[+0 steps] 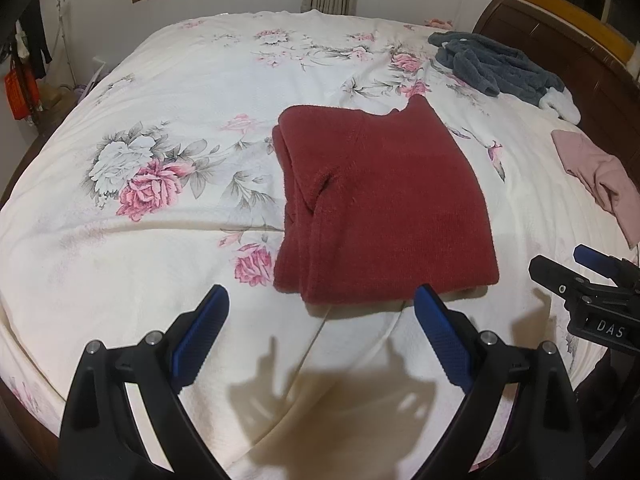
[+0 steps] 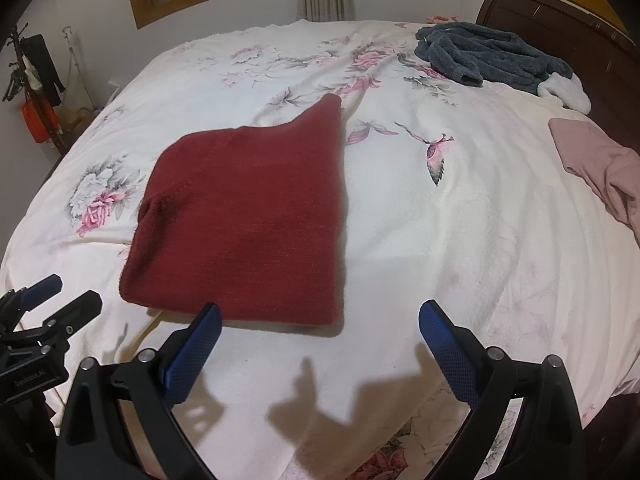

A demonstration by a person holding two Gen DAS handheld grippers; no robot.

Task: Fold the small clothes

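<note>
Left wrist view: the left gripper [image 1: 320, 312] hovers with its blue pads spread wide, holding nothing, just short of the near edge of the red sweater [image 1: 380, 208]. The sweater lies folded in the middle of the floral bedspread [image 1: 180, 92]. A grey garment [image 1: 496, 66] and a pink garment [image 1: 596, 172] lie well apart to the right, near the headboard [image 1: 560, 36].

Right wrist view: the right gripper [image 2: 320, 324] (also wide apart and empty) hangs near the sweater's [image 2: 248, 216] near right corner, its left pad at the hem.
</note>
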